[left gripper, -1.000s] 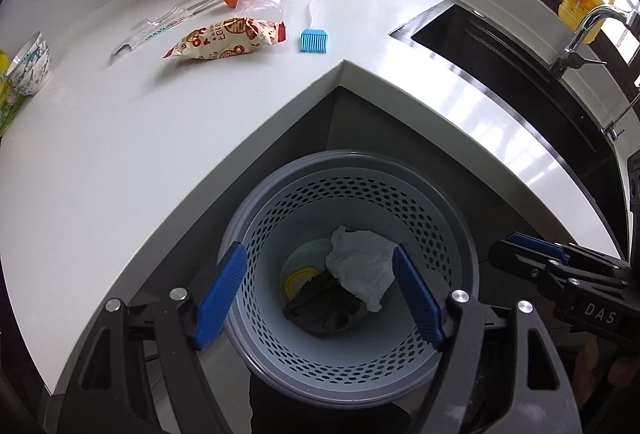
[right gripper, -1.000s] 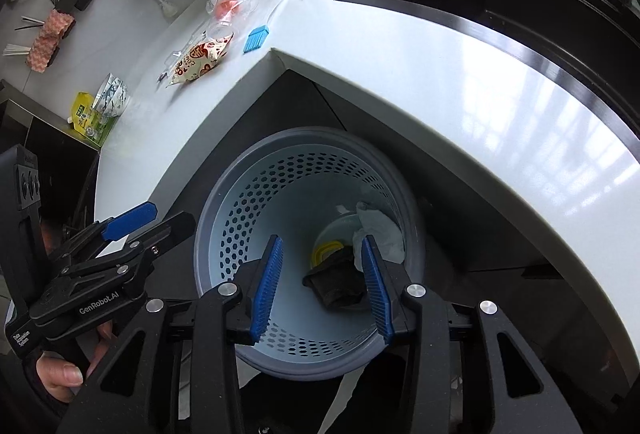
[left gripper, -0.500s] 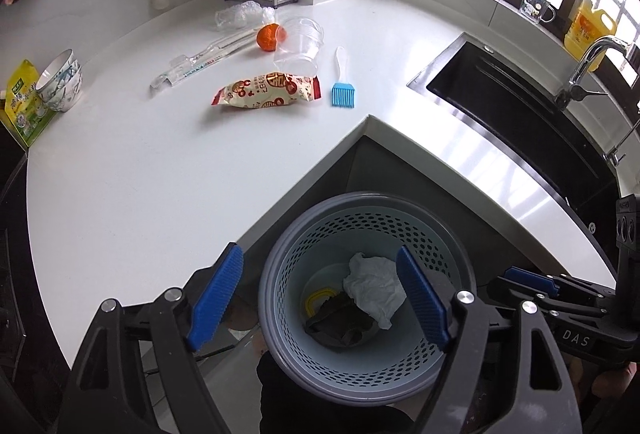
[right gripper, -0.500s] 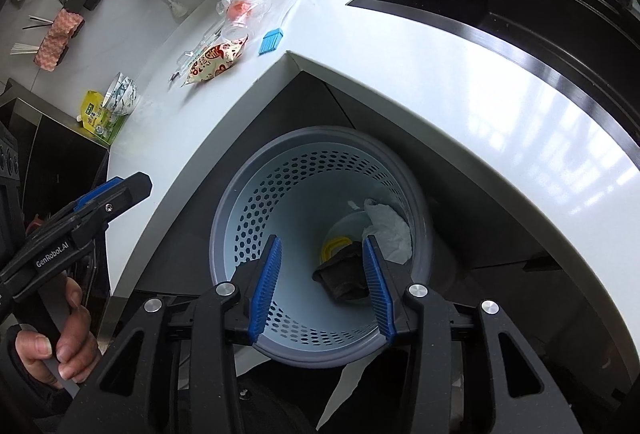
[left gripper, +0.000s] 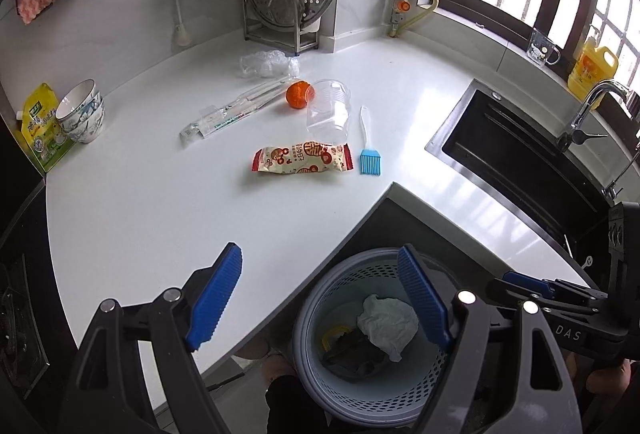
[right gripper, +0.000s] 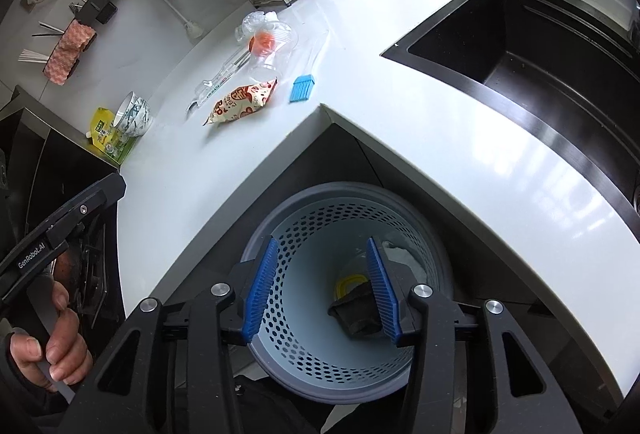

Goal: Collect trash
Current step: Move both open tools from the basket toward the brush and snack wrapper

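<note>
A grey perforated trash basket (left gripper: 316, 298) (right gripper: 304, 226) stands on the floor in the counter's corner notch, holding a crumpled white tissue (left gripper: 386, 322), a dark rag (right gripper: 356, 310) and something yellow. On the white counter (left gripper: 160, 214) lie a red-and-cream snack packet (left gripper: 302, 160) (right gripper: 240, 102), a clear plastic cup (left gripper: 330, 110), an orange ball (left gripper: 298, 95), a clear long wrapper (left gripper: 236, 112) and a crumpled clear bag (left gripper: 266, 63). My left gripper (left gripper: 320, 298) is open and empty above the counter edge and basket. My right gripper (right gripper: 322, 290) is open and empty over the basket.
A blue silicone brush (left gripper: 369, 158) lies beside the packet. Stacked bowls (left gripper: 82, 112) and a green pouch (left gripper: 40, 130) sit at the counter's left end. A black sink (left gripper: 516, 162) with a tap is on the right. A dish rack (left gripper: 288, 18) stands at the back wall.
Both grippers have risen and drawn back from the basket. The left one tilted up toward the counter, so more counter and the back wall show. Both stay open and empty.
</note>
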The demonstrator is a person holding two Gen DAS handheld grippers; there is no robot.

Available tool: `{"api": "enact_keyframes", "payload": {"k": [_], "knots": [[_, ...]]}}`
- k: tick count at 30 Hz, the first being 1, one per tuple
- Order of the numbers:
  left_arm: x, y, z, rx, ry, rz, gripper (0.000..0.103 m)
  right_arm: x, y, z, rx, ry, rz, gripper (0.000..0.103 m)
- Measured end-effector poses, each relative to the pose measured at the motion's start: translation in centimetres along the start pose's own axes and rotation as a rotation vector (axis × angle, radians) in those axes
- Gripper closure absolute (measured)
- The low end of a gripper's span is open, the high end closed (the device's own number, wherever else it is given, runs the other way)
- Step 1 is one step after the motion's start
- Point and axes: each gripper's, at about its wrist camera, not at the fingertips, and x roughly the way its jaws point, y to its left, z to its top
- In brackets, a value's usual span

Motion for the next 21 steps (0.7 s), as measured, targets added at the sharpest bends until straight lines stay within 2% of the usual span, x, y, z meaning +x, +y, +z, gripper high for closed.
{"api": "enact_keyframes", "payload": {"k": [10, 21], "knots": [[1.1, 2.6, 2.6, -0.009, -0.011, -0.027, 0.024, 1.2, 2.9, 2.8, 0.002, -0.019, -0.016, 0.058], [4.0, 6.0, 4.5, -0.008, 0.023, -0.035, 0.022, 3.6, 5.6, 6.0, 0.015, -0.041, -0.048, 0.056]]}}
